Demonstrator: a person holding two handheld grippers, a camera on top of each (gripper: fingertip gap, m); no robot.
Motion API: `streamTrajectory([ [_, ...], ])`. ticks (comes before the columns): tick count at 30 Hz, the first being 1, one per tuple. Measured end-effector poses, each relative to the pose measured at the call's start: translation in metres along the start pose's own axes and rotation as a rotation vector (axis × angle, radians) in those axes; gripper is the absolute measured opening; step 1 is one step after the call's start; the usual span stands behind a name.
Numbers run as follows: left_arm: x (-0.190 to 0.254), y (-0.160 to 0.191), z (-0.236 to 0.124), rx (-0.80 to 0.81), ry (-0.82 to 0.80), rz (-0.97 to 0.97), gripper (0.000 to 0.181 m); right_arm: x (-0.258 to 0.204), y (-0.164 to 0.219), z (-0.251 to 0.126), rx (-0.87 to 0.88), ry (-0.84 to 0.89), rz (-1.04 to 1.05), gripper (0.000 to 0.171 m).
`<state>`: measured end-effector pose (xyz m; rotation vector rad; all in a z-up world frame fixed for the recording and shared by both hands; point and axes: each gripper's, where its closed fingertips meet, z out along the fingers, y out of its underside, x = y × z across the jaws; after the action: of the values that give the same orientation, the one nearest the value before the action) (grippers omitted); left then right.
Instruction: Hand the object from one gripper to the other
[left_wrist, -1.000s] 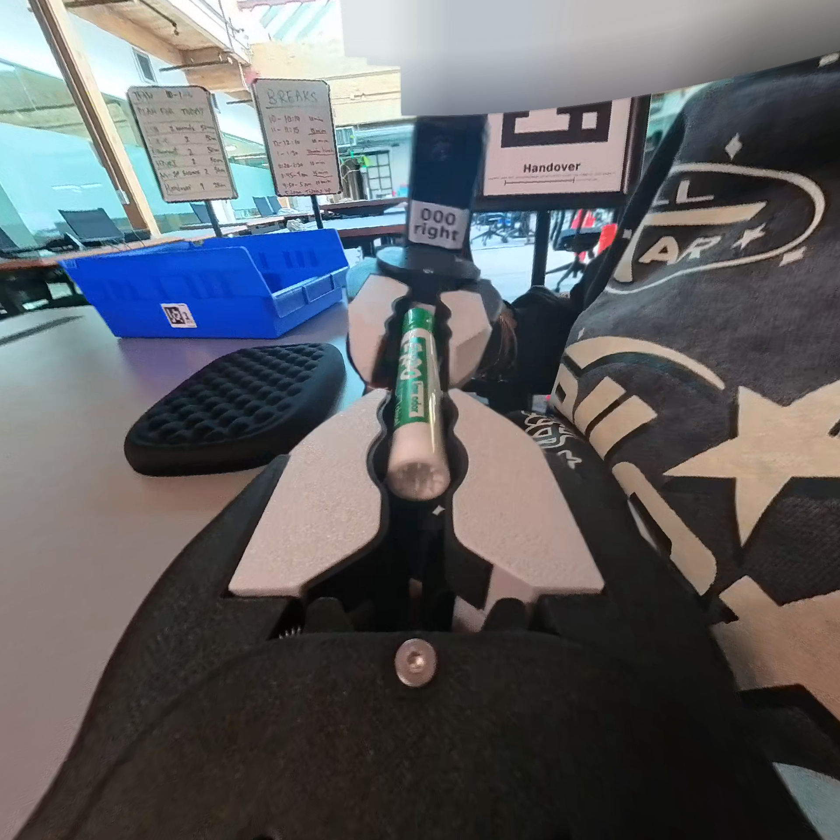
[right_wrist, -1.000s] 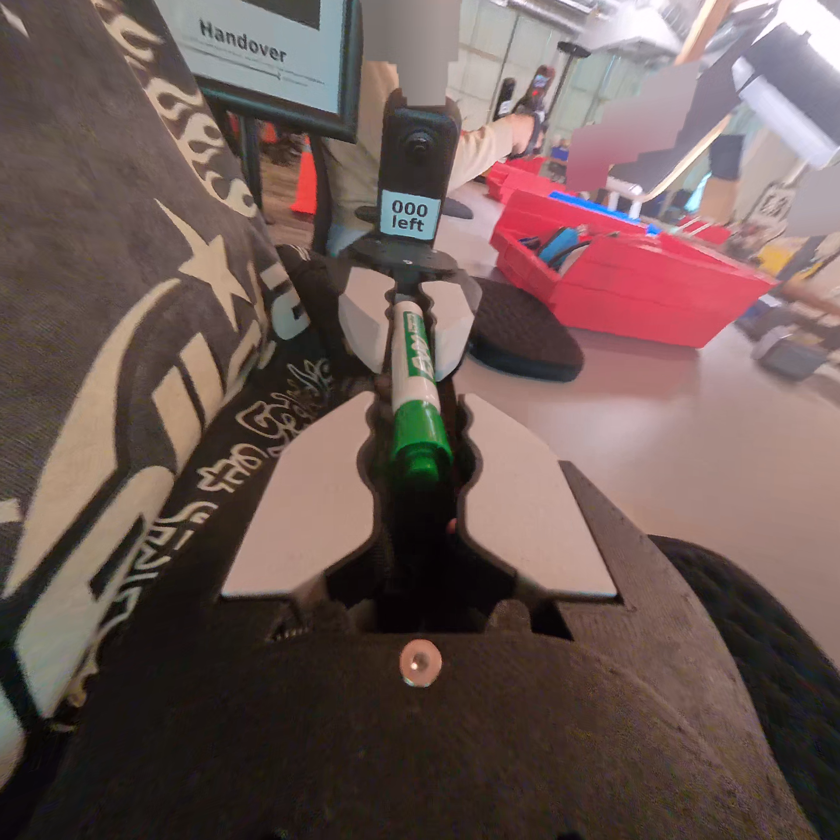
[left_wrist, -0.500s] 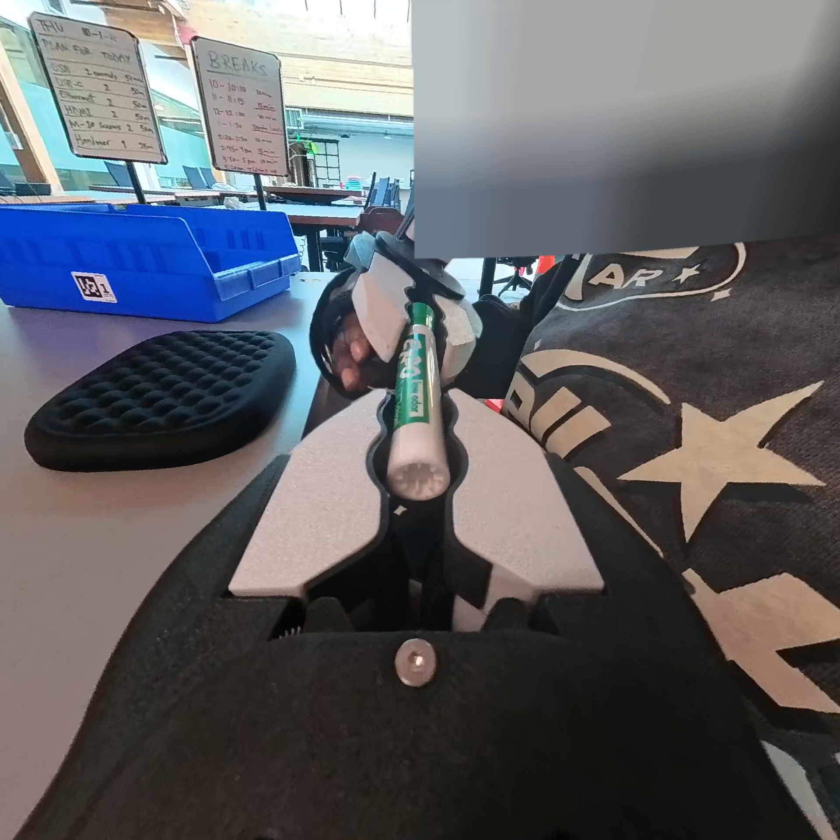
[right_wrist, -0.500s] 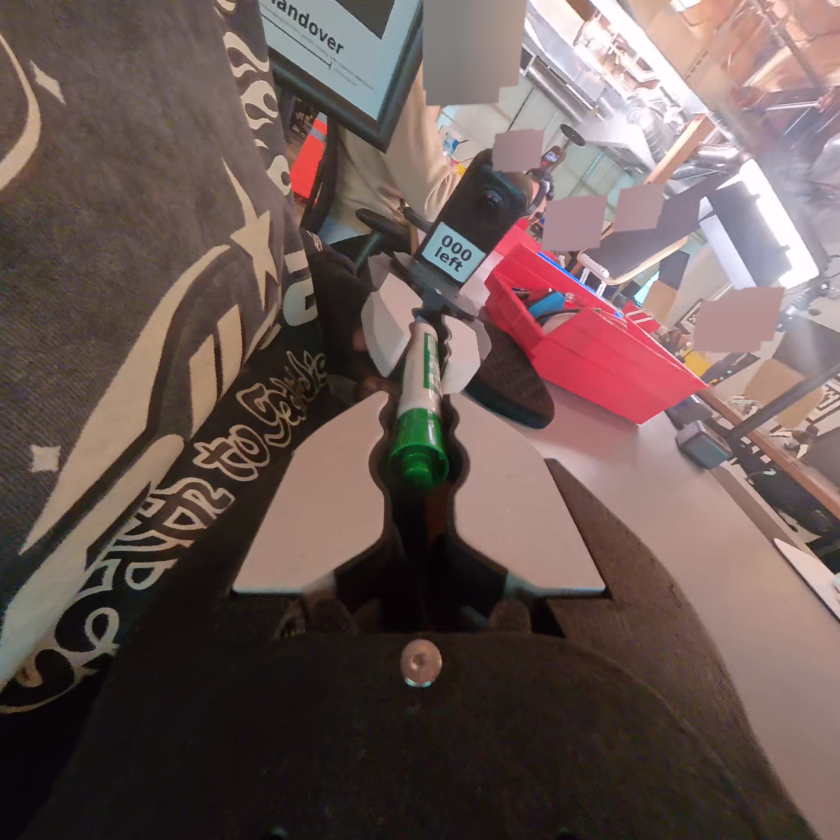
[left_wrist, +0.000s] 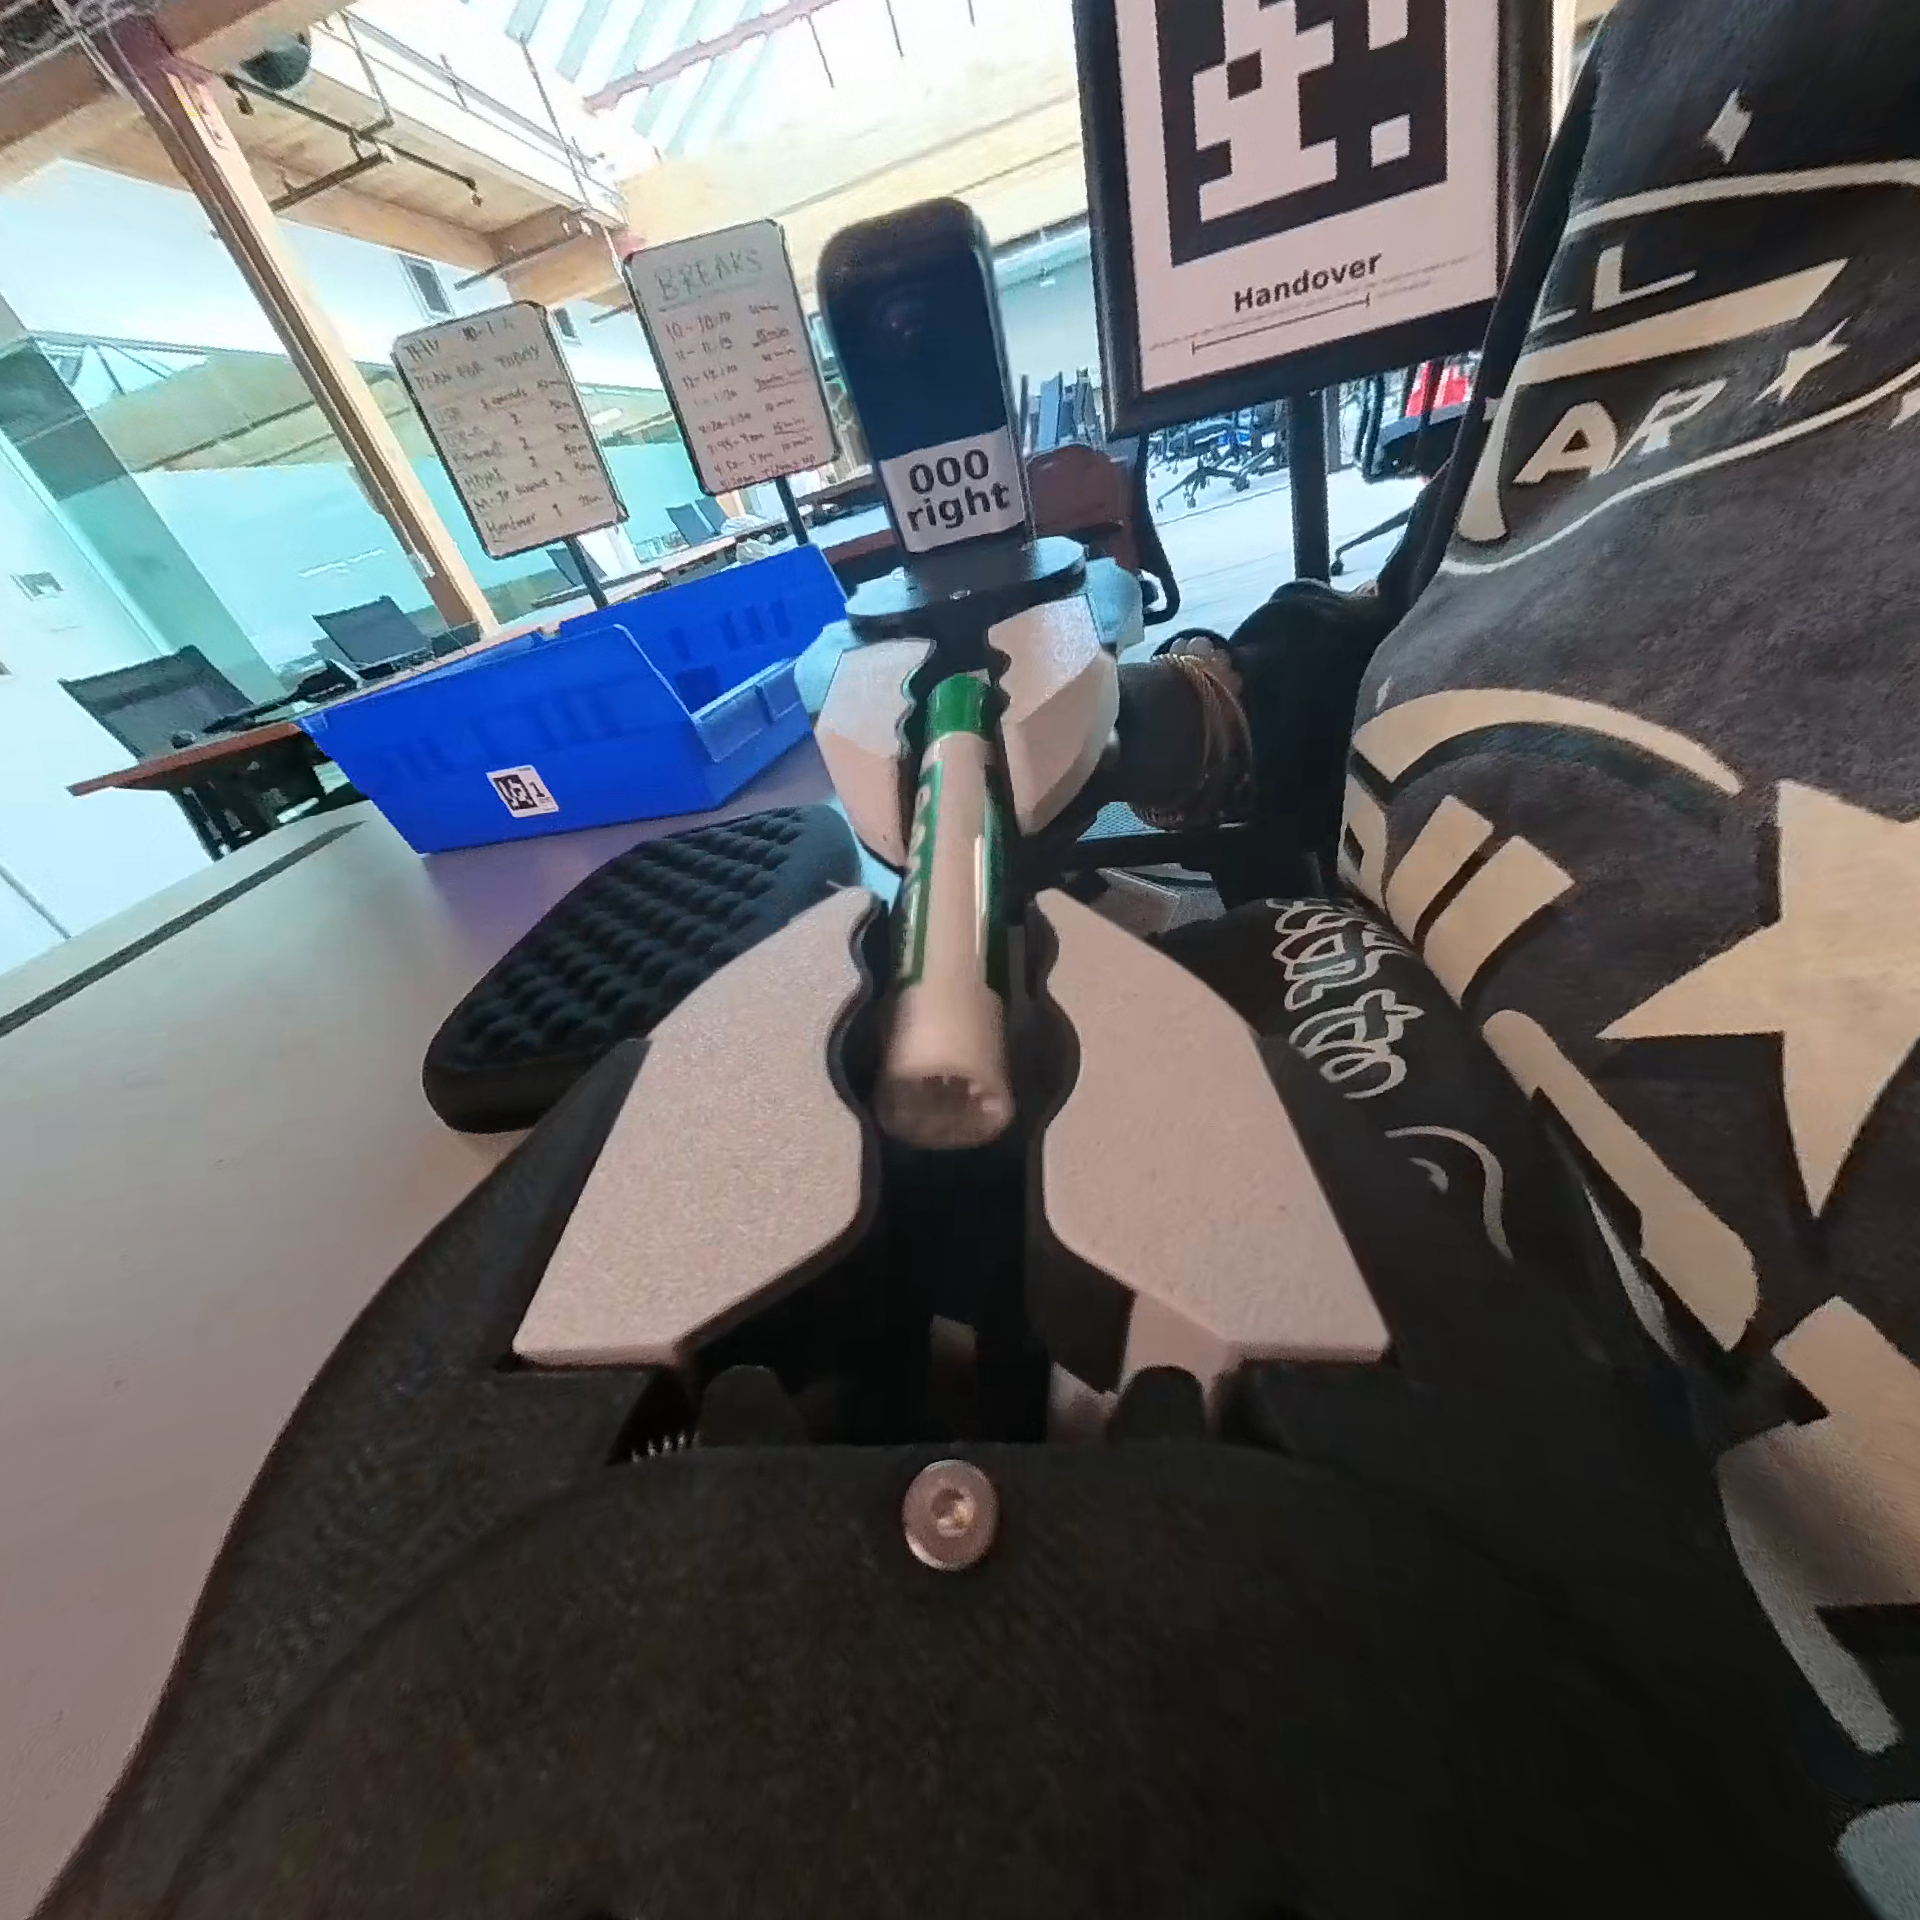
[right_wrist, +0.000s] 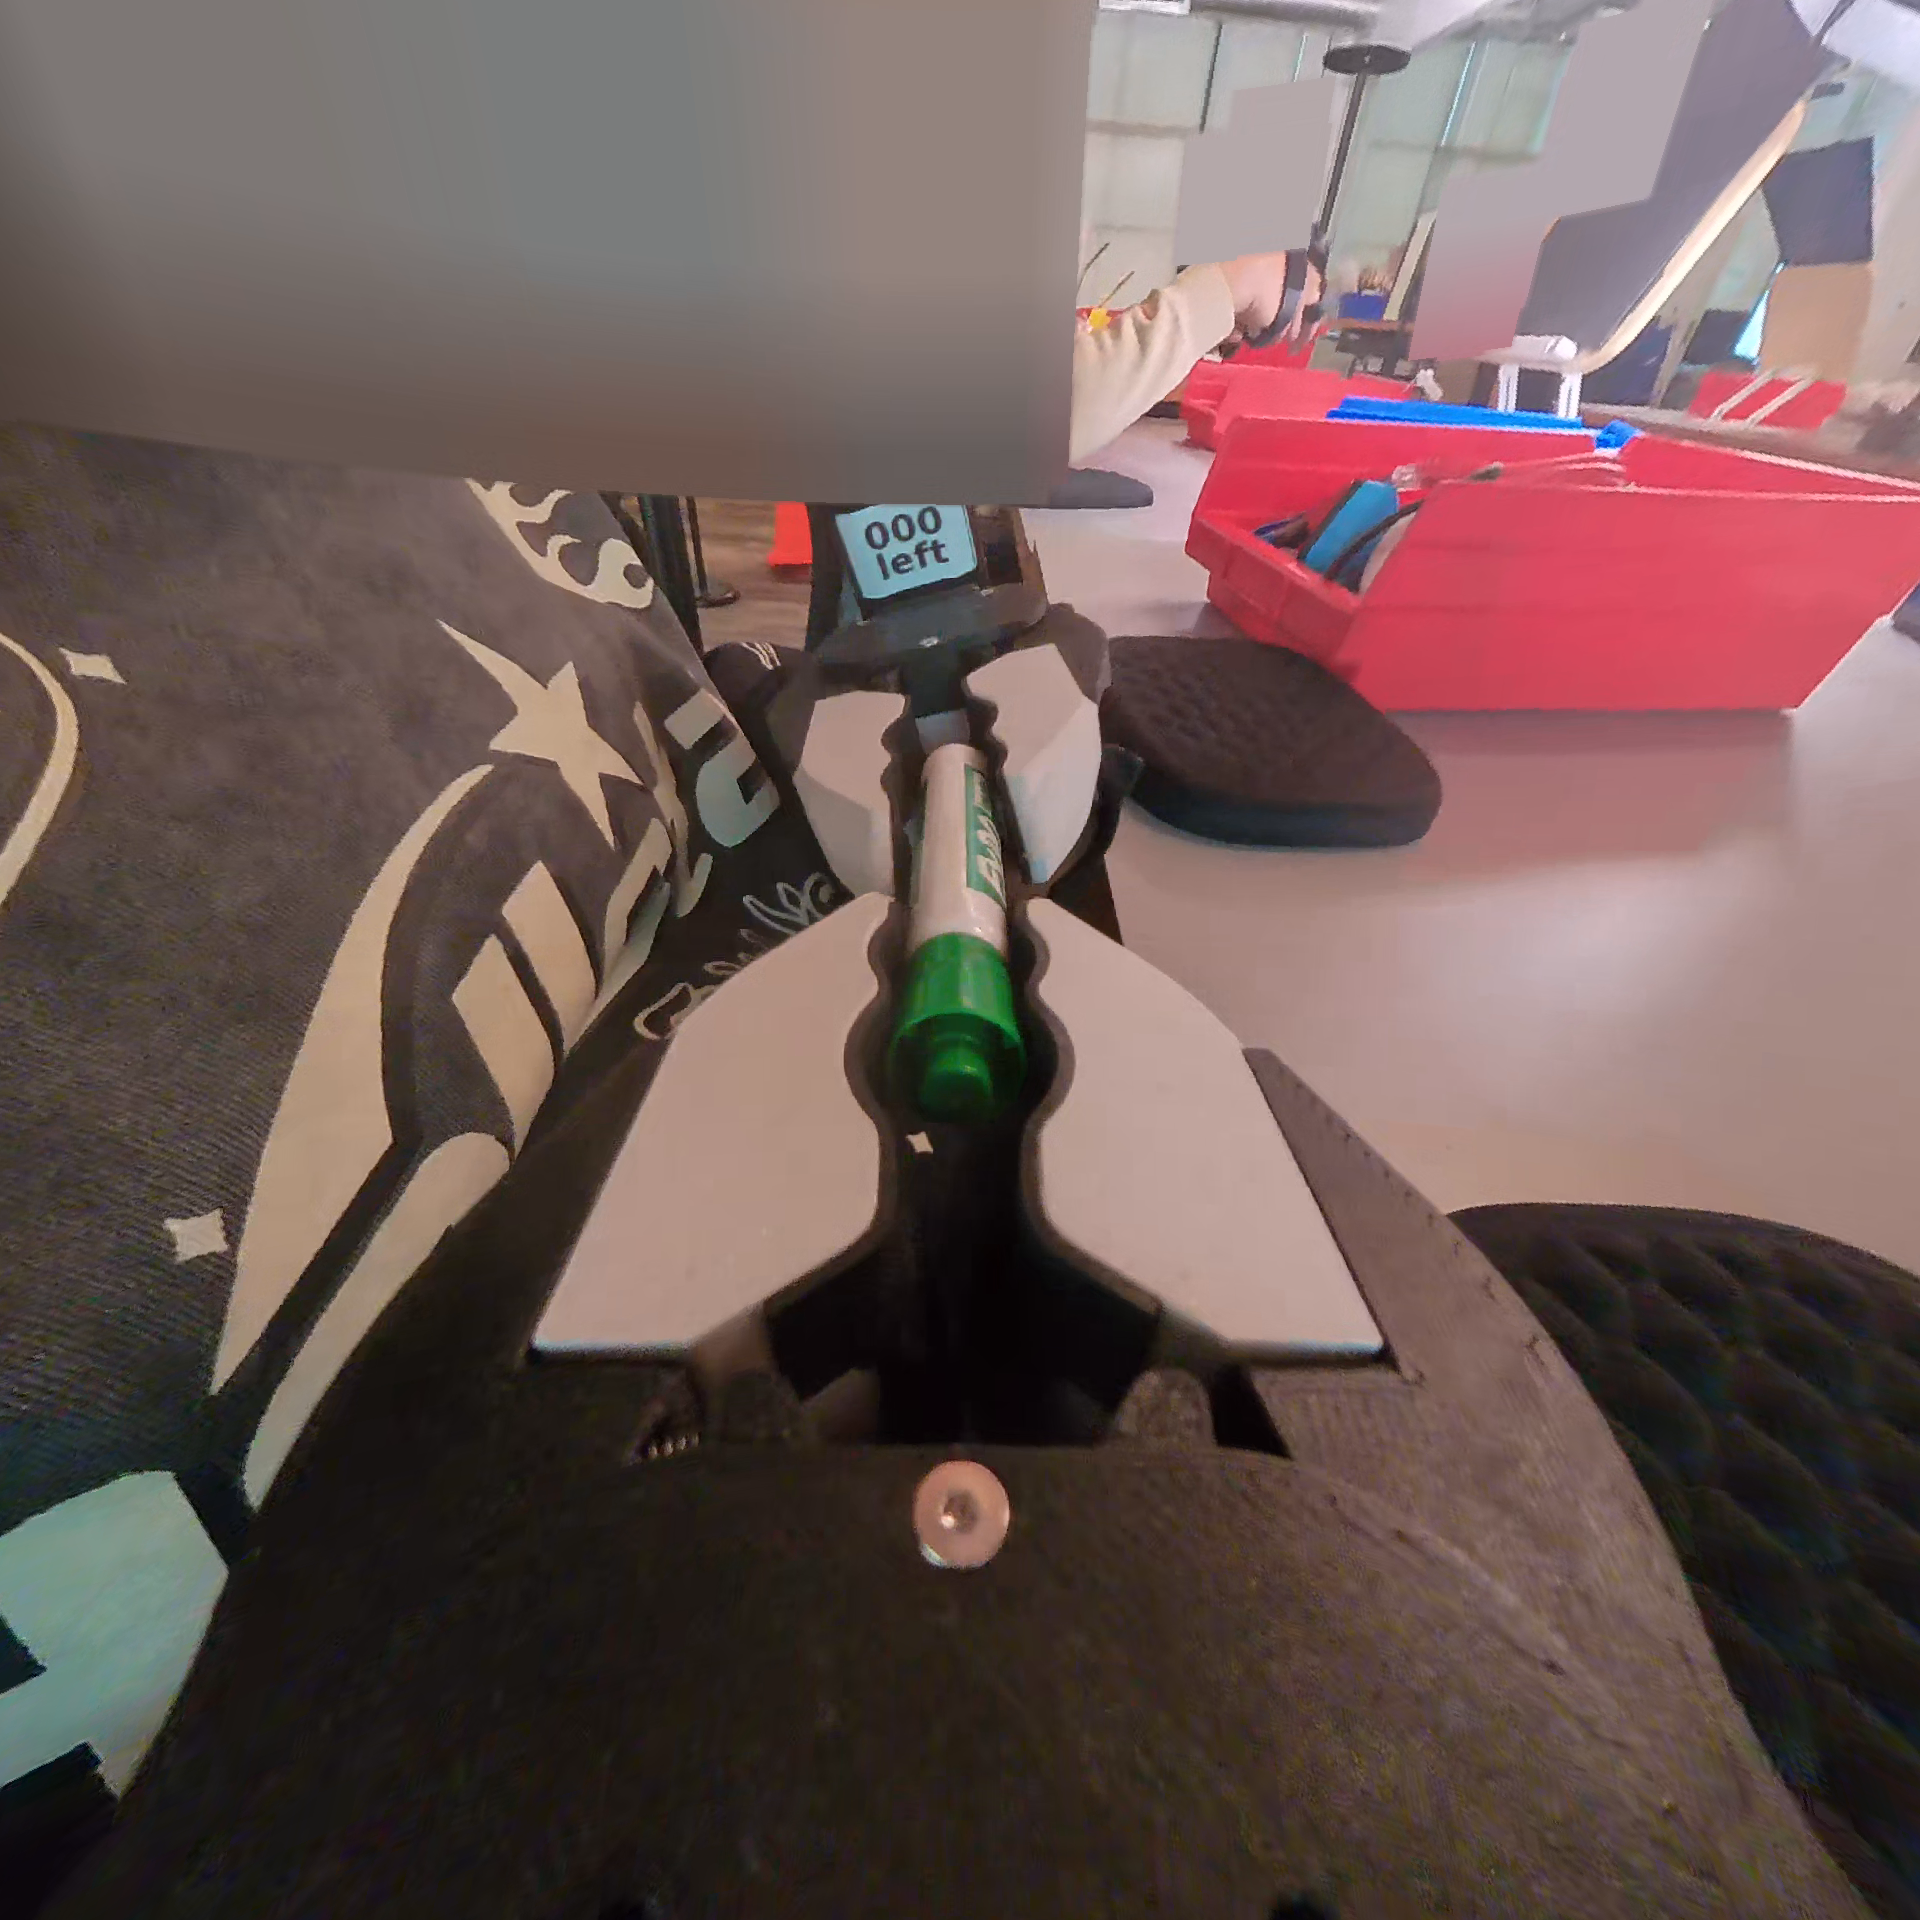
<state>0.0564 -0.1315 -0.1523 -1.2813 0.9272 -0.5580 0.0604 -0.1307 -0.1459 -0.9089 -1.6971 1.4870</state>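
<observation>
Tongs meet nose to nose above the bench (right_wrist: 1507, 1018), a green-and-white marker (left_wrist: 940, 935) bridging them. Left tongs (left_wrist: 945, 997) are closed on the marker's white butt end; right tongs (right_wrist: 951, 997) are closed on its green cap. Both grip the marker at once, holding it clear of the bench. Behind the marker lies a black dimpled pad (left_wrist: 644, 935), and beyond that a blue bin (left_wrist: 582, 717). A red bin (right_wrist: 1558, 592) stands farther off, past another pad (right_wrist: 1268, 748).
</observation>
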Motion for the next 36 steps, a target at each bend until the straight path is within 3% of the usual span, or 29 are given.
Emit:
streamTrajectory([
  [7, 0.002, 0.001, 0.0, -0.012, 0.047, -0.099, 0.019, -0.001, 0.004, 0.001, -0.004, -0.018, -0.005, 0.02],
  [10, 0.003, -0.001, 0.0, 0.011, 0.081, -0.193, 0.019, 0.002, 0.001, 0.001, 0.009, 0.05, -0.137, 0.038],
  [12, 0.002, -0.002, -0.002, 0.02, 0.091, -0.232, 0.019, 0.001, -0.001, 0.0, 0.002, 0.089, -0.251, 0.04],
  [22, 0.013, 0.002, 0.001, -0.007, 0.165, -0.272, 0.019, -0.011, 0.002, 0.003, -0.02, 0.083, -0.466, 0.02],
  [26, 0.012, 0.003, 0.002, -0.01, 0.143, -0.222, 0.019, -0.009, 0.002, 0.002, -0.028, 0.058, -0.359, 0.019],
  [32, 0.003, -0.001, 0.003, 0.011, -0.01, 0.047, 0.028, -0.002, -0.006, -0.001, 0.048, -0.014, -0.011, 0.019],
  [36, -0.003, -0.004, 0.001, 0.024, -0.056, 0.086, 0.027, 0.003, -0.005, -0.002, 0.058, -0.034, 0.136, 0.019],
])
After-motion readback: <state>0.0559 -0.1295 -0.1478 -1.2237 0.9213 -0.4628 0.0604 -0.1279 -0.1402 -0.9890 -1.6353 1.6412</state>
